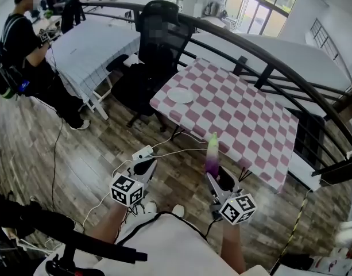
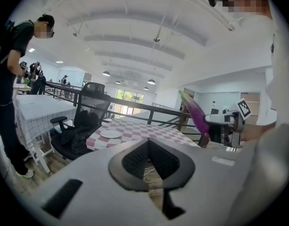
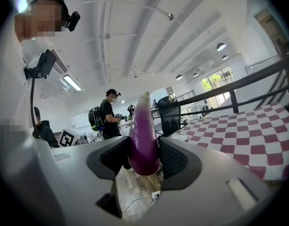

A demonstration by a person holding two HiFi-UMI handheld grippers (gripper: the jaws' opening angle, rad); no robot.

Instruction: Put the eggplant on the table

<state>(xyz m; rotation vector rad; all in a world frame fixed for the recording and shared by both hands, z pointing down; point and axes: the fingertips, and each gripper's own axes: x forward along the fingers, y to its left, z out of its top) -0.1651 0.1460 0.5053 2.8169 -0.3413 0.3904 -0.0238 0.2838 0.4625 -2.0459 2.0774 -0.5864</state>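
You are gripping the eggplant (image 1: 212, 154) upright in your right gripper (image 1: 213, 176), pads pressing its purple lower end, green tip pointing up, near the checkered table's (image 1: 239, 119) front edge. Your left gripper (image 2: 148, 141) is hanging empty, jaws pinched together.

Left gripper (image 1: 144, 154): fingers (image 2: 135, 160) together, nothing between them. Right gripper (image 1: 213, 176): fingers (image 3: 171, 158) clamped on the eggplant (image 3: 143, 135), which stands near upright. Left forearm (image 1: 109, 226) and right forearm (image 1: 232, 246) reach forward, grippers side by side, apart.
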